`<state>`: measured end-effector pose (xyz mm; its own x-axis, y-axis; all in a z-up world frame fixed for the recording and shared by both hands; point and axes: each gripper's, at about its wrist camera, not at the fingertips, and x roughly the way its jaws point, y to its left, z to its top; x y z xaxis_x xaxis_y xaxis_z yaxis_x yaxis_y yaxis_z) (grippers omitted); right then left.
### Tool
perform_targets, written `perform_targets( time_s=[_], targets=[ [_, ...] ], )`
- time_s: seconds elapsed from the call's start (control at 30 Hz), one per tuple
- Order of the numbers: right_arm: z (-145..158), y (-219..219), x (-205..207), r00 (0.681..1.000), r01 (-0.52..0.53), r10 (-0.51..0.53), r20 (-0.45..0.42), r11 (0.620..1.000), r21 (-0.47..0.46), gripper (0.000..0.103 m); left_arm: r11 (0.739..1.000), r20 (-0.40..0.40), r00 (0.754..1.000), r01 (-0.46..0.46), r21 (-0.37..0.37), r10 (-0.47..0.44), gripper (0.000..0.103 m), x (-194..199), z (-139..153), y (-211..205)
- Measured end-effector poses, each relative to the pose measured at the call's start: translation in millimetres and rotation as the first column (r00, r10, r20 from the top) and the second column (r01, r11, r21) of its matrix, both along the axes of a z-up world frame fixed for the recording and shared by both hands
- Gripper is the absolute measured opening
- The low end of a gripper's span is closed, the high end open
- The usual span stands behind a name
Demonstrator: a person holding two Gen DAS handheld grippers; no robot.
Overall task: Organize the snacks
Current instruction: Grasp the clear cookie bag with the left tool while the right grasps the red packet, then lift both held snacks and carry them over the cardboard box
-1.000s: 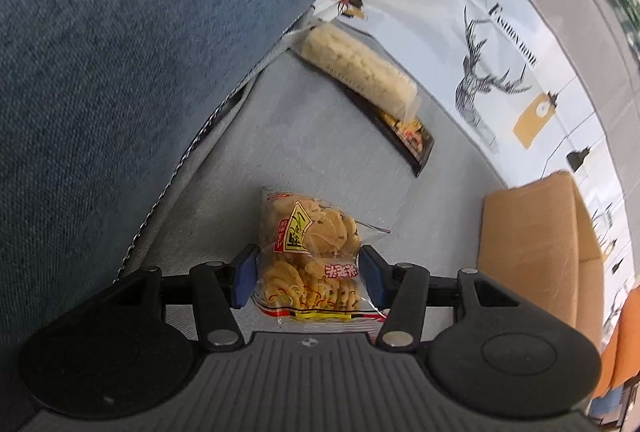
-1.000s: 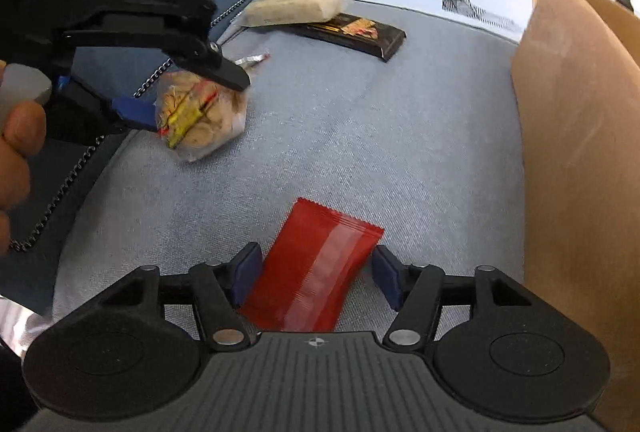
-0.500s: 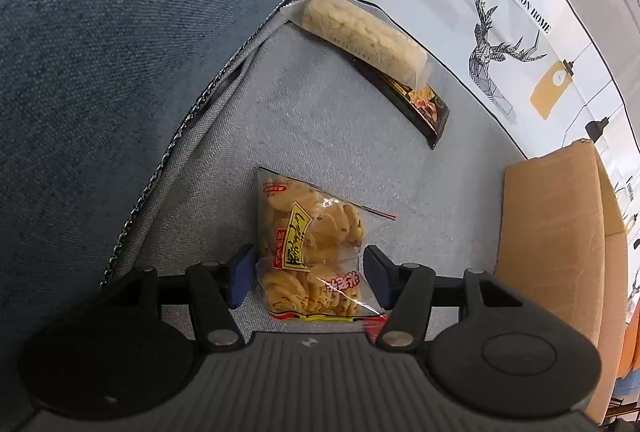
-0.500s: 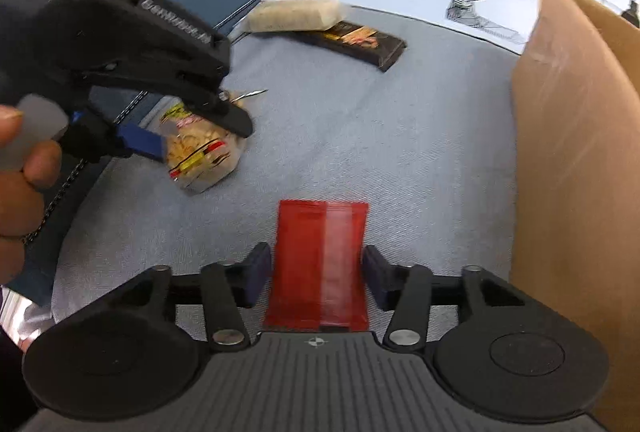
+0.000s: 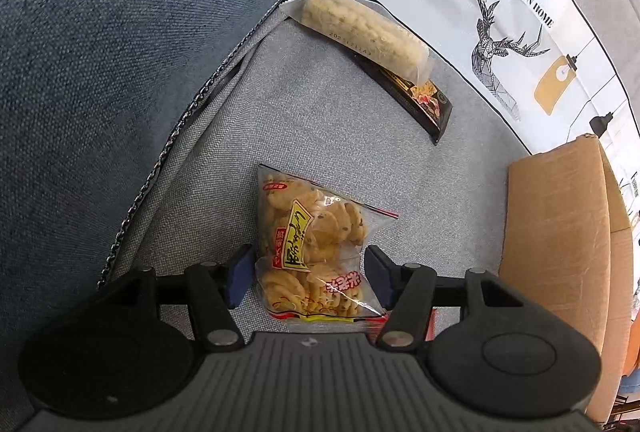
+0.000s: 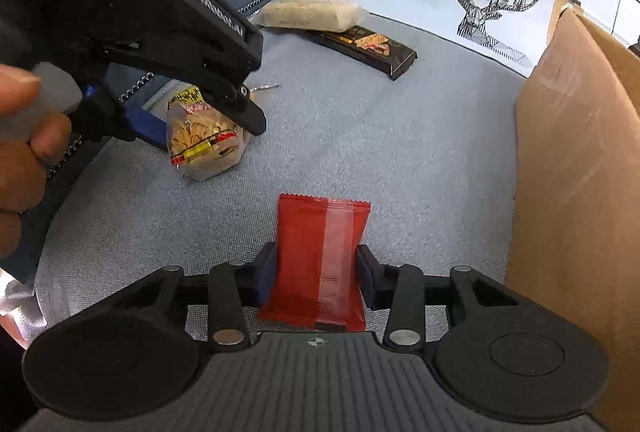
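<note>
Gleaming red snack packet (image 6: 320, 260), flat, upright.

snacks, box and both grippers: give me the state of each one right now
red packet: flat on the grey fabric, pinched at its sides
right gripper: jaws just closed onto the red packet
cookie bag: sealed, on the fabric, between open jaws
left gripper: open, pads clear of the cookie bag
pale bar: sealed, lying partly on the dark bar
dark bar: flat, untouched
cardboard box: upright
</note>
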<state>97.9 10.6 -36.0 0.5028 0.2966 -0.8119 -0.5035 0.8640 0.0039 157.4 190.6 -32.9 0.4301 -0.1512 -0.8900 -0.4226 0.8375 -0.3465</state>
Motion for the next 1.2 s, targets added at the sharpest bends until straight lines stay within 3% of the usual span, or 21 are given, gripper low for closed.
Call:
perform_targets(
  time_s=[0.2,0.43,0.53,0.7,0.8,0.93,1.2],
  targets=[
    [31,-8,-6,0.996,-0.009,0.005,0.089,0.999,0.040,0.043,0.998,0.019,0.999,0.029,0.048,-0.030,0.057,-2,7,-10],
    [93,-47,-5,0.973,0.012,-0.044,0.226,0.990,0.140,0.043,0.999,0.152,0.988,0.032,0.024,-0.035,0.057,-20,34,-23],
    [130,-75,-2,0.950,0.019,-0.077,0.304,0.982,0.190,0.043,0.999,0.223,0.974,0.032,0.034,-0.039,0.057,-26,49,-30],
    [172,-136,6,0.878,0.036,-0.144,0.458,0.971,0.235,0.043,0.999,0.339,0.941,0.010,0.042,-0.024,0.057,-29,70,-40],
    [164,-177,12,0.841,0.101,-0.234,0.488,0.954,0.283,0.043,0.999,0.397,0.918,-0.004,0.043,-0.013,0.057,-27,81,-50],
    [135,-219,24,0.855,0.208,-0.323,0.406,0.931,0.301,0.043,1.000,0.485,0.874,0.001,0.028,-0.015,0.057,-20,93,-70],
    [124,-284,31,0.819,0.286,-0.391,0.420,0.913,0.292,0.043,0.995,0.635,0.769,0.096,0.005,-0.077,0.057,6,110,-139]
  ],
)
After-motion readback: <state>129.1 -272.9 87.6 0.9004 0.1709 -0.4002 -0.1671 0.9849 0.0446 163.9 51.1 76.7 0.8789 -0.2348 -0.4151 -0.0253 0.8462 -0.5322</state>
